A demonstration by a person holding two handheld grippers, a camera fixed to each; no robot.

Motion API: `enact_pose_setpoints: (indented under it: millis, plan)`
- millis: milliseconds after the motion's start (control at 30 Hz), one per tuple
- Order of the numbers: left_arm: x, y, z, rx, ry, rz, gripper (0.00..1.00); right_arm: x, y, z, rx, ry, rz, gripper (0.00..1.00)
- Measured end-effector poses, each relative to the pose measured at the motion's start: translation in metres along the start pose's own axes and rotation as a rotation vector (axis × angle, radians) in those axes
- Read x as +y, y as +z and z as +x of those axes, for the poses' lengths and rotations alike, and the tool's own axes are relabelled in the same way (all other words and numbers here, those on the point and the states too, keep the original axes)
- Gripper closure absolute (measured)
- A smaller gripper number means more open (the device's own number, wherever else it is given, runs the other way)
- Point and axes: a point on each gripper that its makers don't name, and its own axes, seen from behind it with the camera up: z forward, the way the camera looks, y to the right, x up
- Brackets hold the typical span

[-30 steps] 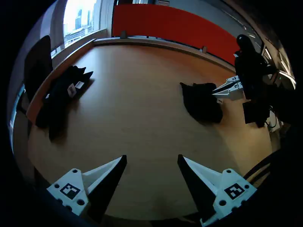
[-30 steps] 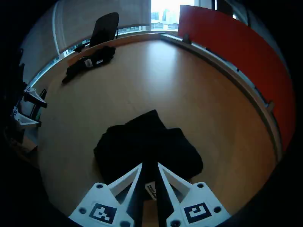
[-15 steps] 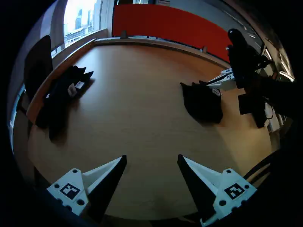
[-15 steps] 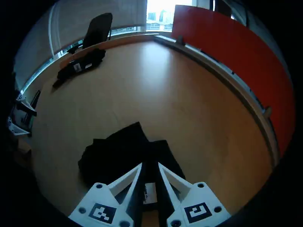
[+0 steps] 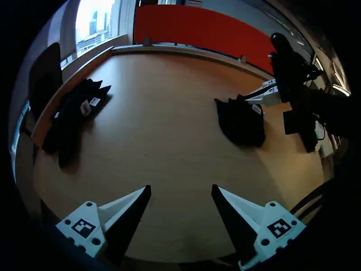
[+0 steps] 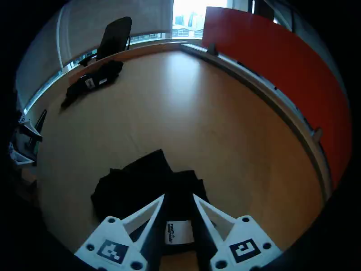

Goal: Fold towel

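Lying on the desk (image 6: 203, 113) were two dark cloths: the towel (image 6: 131, 185) at six o'clock, grasped by the right claw (image 6: 178, 196); a bundle (image 6: 90, 81) at ten. The left claw (image 5: 180, 186) stood released.

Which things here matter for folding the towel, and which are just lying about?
For the job: black towel, right gripper at its labelled edge, open left gripper, wooden table.
Lying about: dark cloth bundle at the table's far side, office chair, red partition.
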Motion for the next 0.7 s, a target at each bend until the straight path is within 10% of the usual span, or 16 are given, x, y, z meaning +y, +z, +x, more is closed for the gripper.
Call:
enact_pose_setpoints:
  millis: [167, 300, 700]
  plan:
    - [0.001, 0.0, 0.002, 0.001, 0.002, -0.003, 0.0, -0.007, -0.007, -0.003, 0.014, -0.008, -0.001, 0.17]
    - [0.001, 0.0, 0.002, 0.001, 0.004, -0.005, 0.0, -0.011, -0.014, -0.007, 0.025, -0.015, -0.01, 0.04]
    - [0.004, -0.001, 0.003, 0.001, 0.01, -0.009, 0.0, -0.019, -0.027, -0.016, 0.041, 0.011, -0.013, 0.03]
